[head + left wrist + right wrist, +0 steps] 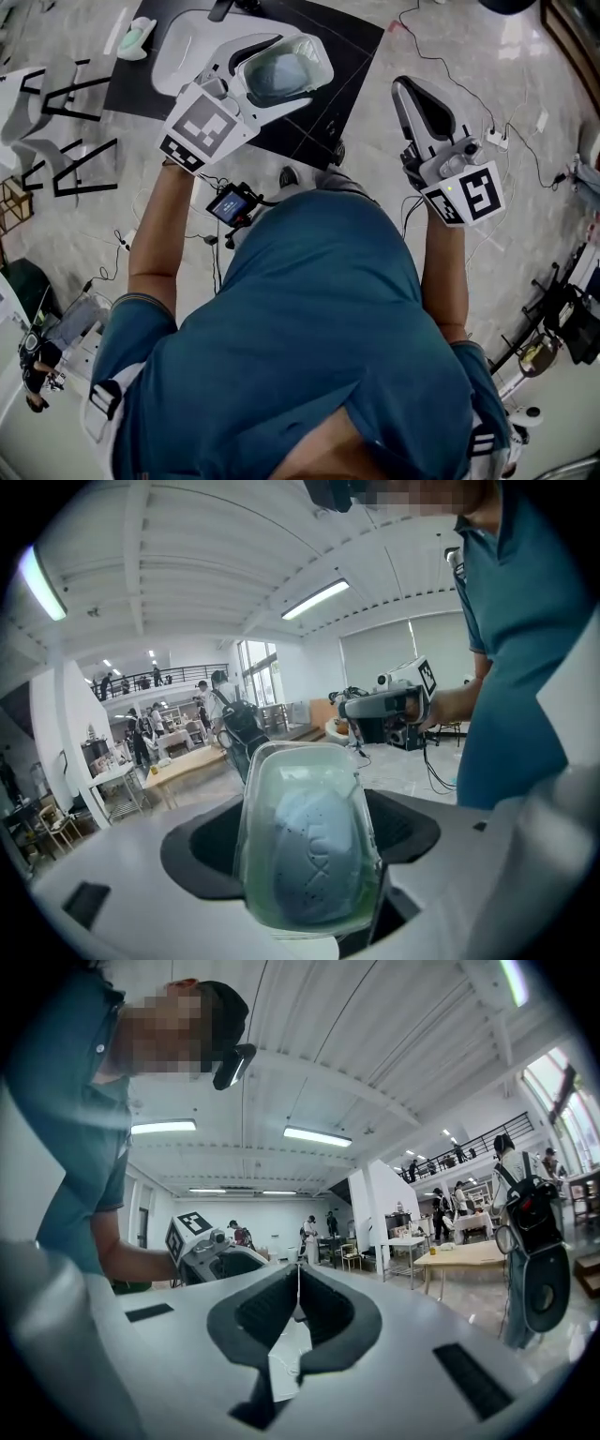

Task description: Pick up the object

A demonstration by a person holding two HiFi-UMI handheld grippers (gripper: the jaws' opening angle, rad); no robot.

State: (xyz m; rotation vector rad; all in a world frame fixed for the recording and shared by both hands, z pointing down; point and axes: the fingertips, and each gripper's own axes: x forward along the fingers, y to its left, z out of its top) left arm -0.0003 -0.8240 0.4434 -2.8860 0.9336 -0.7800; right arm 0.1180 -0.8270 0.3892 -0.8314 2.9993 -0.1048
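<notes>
**Left gripper holding a clear container above the black mat**

The left gripper (pixel 298 67) is raised over the near half of the black mat (pixel 347 37), as seen in the head view. Its fingers (pixel 412 832) are spread wide and pinch a clear container (pixel 305 761) between them. The container is tilted upright in the left gripper view and holds a pale blue soap bar (pixel 314 864) with letters pressed into it. The container is lifted clear of the mat and touches nothing but the fingers.

The right gripper (pixel 409 89) hangs to the right of the mat, over the marble floor (pixel 525 112). Its fingers (pixel 328 1312) are pressed together, with nothing between them.

A white tray (pixel 187 47) lies on the far left part of the mat. A small green-and-white item (pixel 136 37) lies just off the mat's left edge.
</notes>
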